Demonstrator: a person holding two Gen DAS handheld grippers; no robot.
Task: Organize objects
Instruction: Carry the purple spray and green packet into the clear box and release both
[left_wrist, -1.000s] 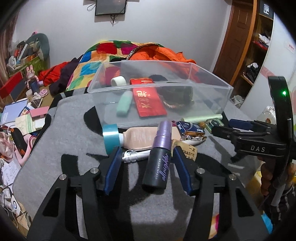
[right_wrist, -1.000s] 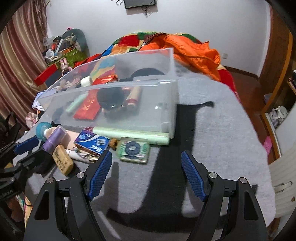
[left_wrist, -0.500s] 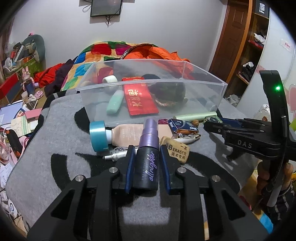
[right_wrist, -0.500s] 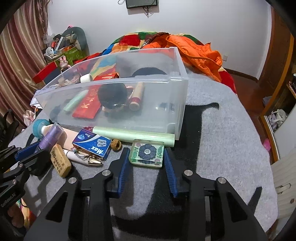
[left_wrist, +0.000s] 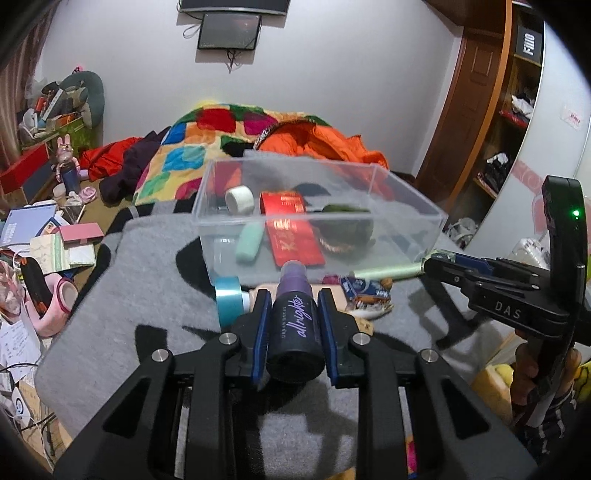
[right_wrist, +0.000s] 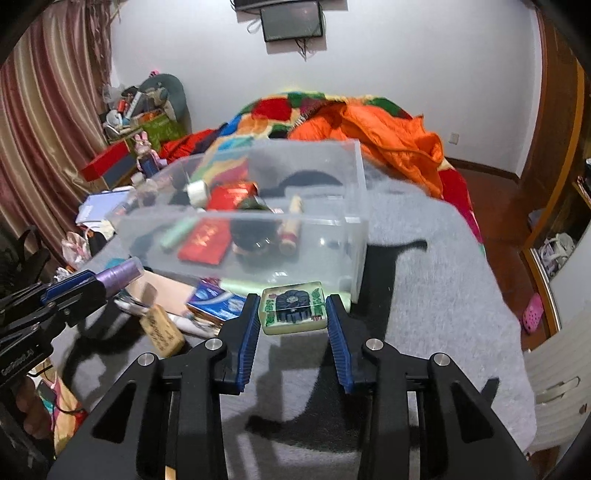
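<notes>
I am holding the left gripper (left_wrist: 294, 325) clamped on the dark setting-spray bottle (left_wrist: 295, 332), lifted clear of the grey blanket (left_wrist: 147, 295), just short of the clear bin (left_wrist: 406, 210). The bin is already keeping a white tape roll (left_wrist: 239, 198), a mint tube (left_wrist: 250, 242) and a red packet (left_wrist: 291, 236). Still waiting in front of it are the teal-capped tube (left_wrist: 228, 300), the eraser (right_wrist: 162, 330) and the blue box (right_wrist: 218, 300). I am gripping the green-patterned case (right_wrist: 293, 307) in the right gripper (right_wrist: 293, 321), beside the bin's near corner.
</notes>
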